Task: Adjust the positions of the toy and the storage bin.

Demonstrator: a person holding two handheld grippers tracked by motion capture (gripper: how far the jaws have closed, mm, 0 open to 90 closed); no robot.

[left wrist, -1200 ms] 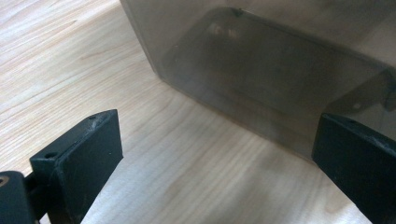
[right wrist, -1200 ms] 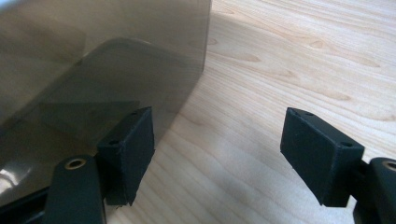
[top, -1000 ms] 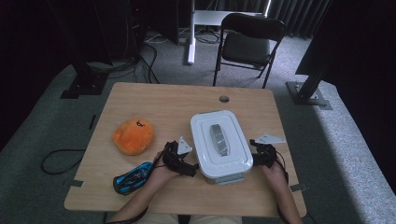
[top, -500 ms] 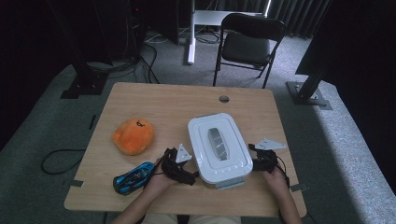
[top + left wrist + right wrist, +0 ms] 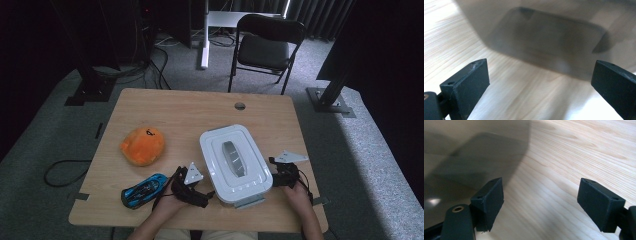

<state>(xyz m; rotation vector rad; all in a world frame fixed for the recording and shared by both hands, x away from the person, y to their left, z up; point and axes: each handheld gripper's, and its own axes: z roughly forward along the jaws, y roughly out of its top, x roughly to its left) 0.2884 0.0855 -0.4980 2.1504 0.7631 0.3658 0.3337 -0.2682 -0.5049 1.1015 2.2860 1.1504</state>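
Wooden worktop [image 5: 180, 112] on grey carpet floor [image 5: 45, 145]; black folding chair [image 5: 265, 47] beyond it, white desk leg [image 5: 204, 45] behind, dark surroundings, daylight falling at right.

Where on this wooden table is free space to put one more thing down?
The far strip of the wooden table, behind the orange plush toy and the white lidded plastic box, is bare except for a small hole. The near edge is crowded: blue toy car, both grippers, box.
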